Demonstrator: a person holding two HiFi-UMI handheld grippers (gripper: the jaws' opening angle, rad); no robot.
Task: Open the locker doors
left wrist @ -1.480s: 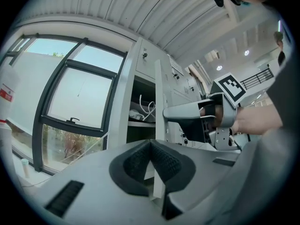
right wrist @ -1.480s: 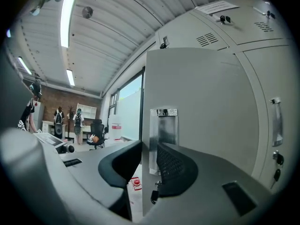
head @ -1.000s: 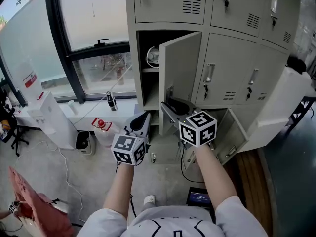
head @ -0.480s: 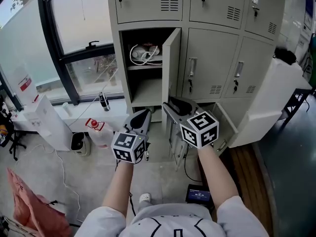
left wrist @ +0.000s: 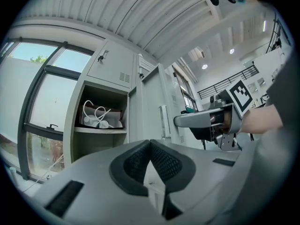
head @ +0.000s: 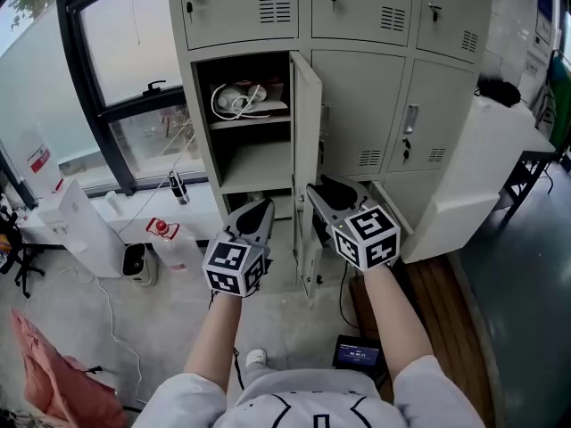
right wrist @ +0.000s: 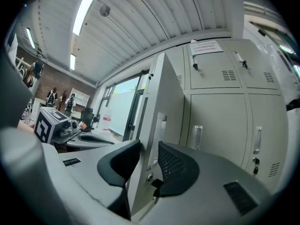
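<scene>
Two grippers sit level in front of a bank of grey lockers (head: 361, 105), and only one of them is working. The right gripper (right wrist: 149, 146) straddles the free edge of the open door (head: 306, 123) in the left column, with one pad against each face. Its jaws stand about half apart and have just been opening a little. They appear to pinch the door's thickness rather than any handle. Gripping the edge this way probably lets the person swing the door outward. It already stands roughly square to the locker front, so this door looks nearly done. The left gripper (head: 259, 212) hangs beside it with its jaws closed on each other and nothing between them, likely parked until another door needs it. The neighbouring doors (right wrist: 215, 121) to the right are shut, so much of the task seems left.

The head view gives the layout: the open compartment has white cables (head: 236, 99) on its upper shelf (head: 254, 119). It cannot show the contact. The right gripper view does, with the door edge running up between the pads and the shut doors behind. Only the left gripper view shows the door's outer face with its long handle (left wrist: 163, 121), and it also shows the right gripper side-on.
</scene>
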